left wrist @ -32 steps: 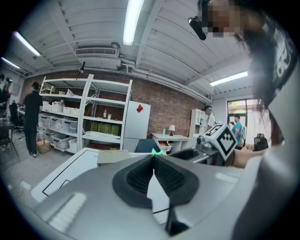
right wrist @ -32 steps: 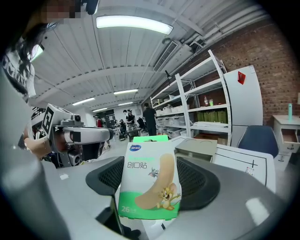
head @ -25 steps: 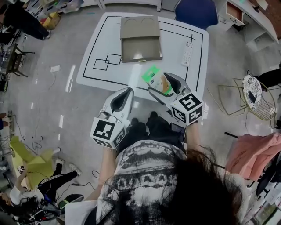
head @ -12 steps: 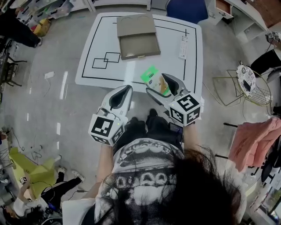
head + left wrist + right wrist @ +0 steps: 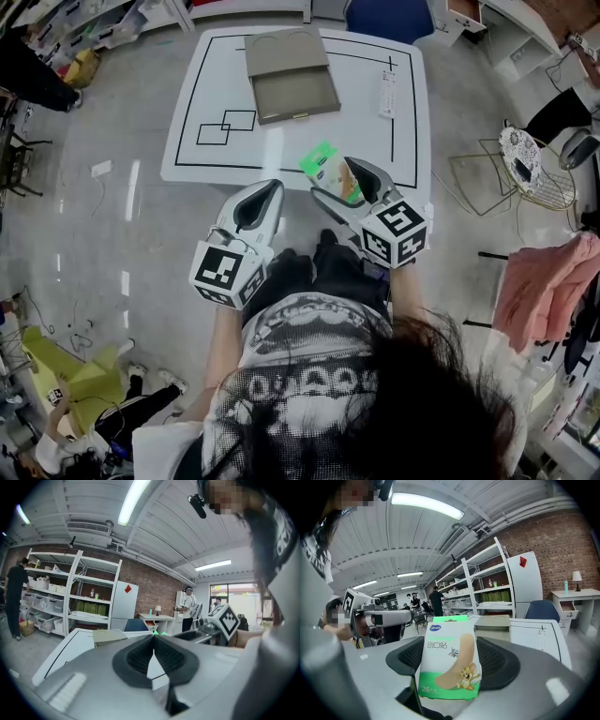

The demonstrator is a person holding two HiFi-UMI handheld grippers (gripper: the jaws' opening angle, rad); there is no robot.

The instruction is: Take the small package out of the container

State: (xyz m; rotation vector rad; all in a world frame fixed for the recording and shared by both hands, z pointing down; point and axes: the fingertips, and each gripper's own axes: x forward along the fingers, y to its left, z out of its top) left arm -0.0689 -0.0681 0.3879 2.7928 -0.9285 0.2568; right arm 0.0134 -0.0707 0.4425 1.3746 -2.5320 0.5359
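Grey shiny floor lies around a white table [image 5: 366, 141] marked with black lines. At the top of the head view a blue chair [image 5: 394, 14] is cut off by the frame. The person's dark hair fills the bottom of that view and hides most of both arms.

A flat tan container [image 5: 292, 89] sits on the far half of the table with its lid folded back. Its inside appears only as a plain tan surface, and finer details there are too small to tell. A remote control [image 5: 384, 94] lies on the table to the right of the container, apart from it.

The right gripper [image 5: 336, 178] is clamped on the small package [image 5: 450, 667], a green and white box printed with a bandage and cartoon figures. The package stands upright between the dark pads, and its lower edge is sunk between them. In the head view it shows over the near edge of the table, well apart from the container; its height above the table cannot be judged.

The left gripper [image 5: 270, 187] is beside the right one. Its pads meet at the tips and nothing is between them. A green corner of the package shows just above its tips in the left gripper view.
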